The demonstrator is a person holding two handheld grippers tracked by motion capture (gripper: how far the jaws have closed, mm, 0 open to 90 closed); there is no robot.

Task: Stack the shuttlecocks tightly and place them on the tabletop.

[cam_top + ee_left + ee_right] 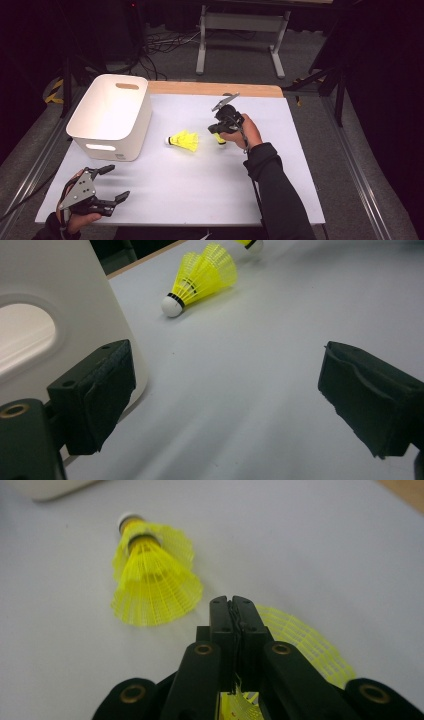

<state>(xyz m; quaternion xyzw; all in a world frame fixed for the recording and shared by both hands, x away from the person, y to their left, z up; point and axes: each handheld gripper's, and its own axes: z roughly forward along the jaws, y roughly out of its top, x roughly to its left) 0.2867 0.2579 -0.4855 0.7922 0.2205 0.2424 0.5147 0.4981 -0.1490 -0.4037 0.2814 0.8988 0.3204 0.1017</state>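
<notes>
Two yellow shuttlecocks are on the white worktop (165,185), and a white plastic bin (111,116) with handle cut-outs stands at the far left corner. The right gripper (220,131) has its jaws pressed together on the mesh skirt of one shuttlecock (305,645); in the right gripper view the yellow net comes out on both sides of the closed black jaws, so it is grasping this one by the skirt edge. The held shuttlecock is low, near the middle of the worktop; I cannot tell whether it touches the surface. The other shuttlecock (184,141) lies on its side just beside it, with the white cork tip toward the bin. The left gripper (111,184) rests at the near left edge with its jaws spread wide and nothing between them, close to the front wall of the bin.

The step in hand seems to be lifting the gripped shuttlecock and carrying it to the bin. To do it well, I would keep the pressure steady, because the thin skirt bends easily and may slip from the pads. Lift straight up first, so the skirt does not drag against the lying shuttlecock and roll it away. Then move across above the rim of the bin, come over the open middle, and release only there, low enough that the light shuttlecock does not bounce out.
</notes>
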